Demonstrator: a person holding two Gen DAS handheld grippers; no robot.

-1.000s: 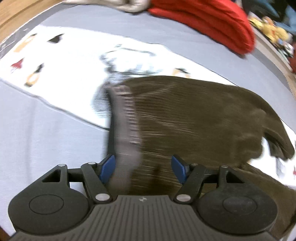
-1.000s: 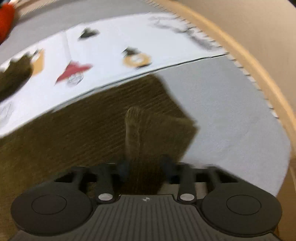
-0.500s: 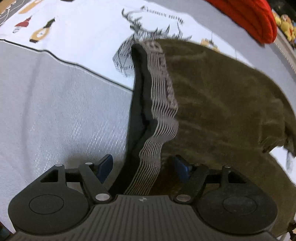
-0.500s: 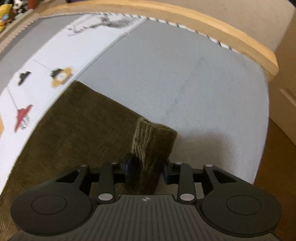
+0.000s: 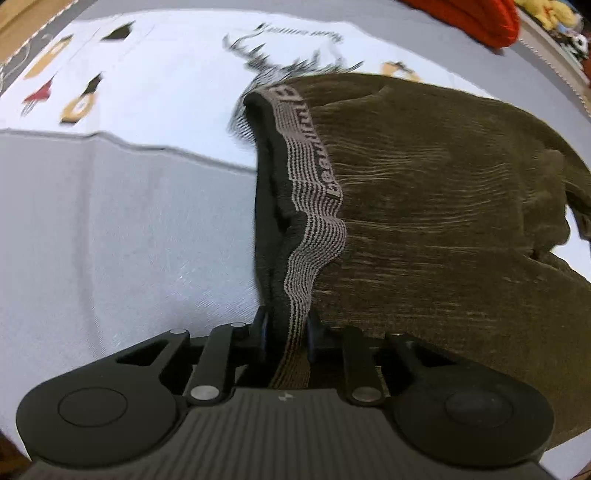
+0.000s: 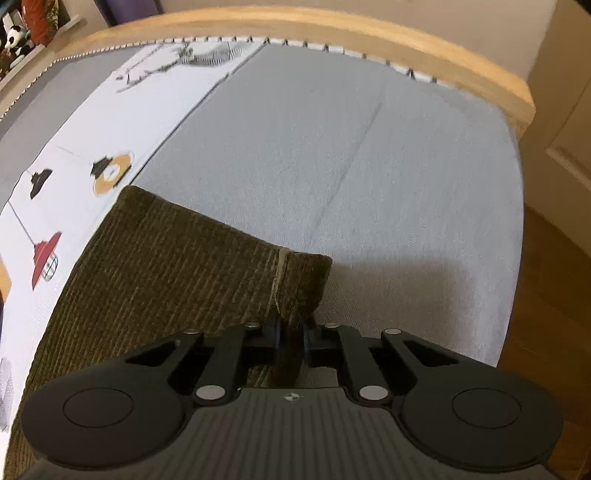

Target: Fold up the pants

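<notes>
Now that both sets of fingers have just closed, you hold the pants (image 5: 443,206) at two ends.

Item, left gripper (image 5: 286,332): its fingers stood wide apart around the striped waistband (image 5: 314,221) half a second ago; they are now clamped on it, the band rising straight out from between them. The grip sits at the near end of the waistband, and its black lining gapes on the left.

Item, right gripper (image 6: 291,338): its fingers, partly open around the leg hem (image 6: 301,284) half a second ago, are now pinched tight on that cuff corner beside its pale seam.

Item, pants: brown corduroy, lying spread on the bed (image 6: 369,166), partly over the grey cover and partly over a white printed sheet (image 5: 166,92). The waist is in your left view, the leg end in your right.

Item, surroundings: a red garment (image 5: 480,18) at the far edge, well apart, and the wooden bed frame (image 6: 369,40) beyond the leg end.

Judgement: grasping looks complete and the fold itself is not yet made. You appear ready to lift and bring one end toward the other. Watch the thin pinch on the cuff, which may slip under load.
</notes>
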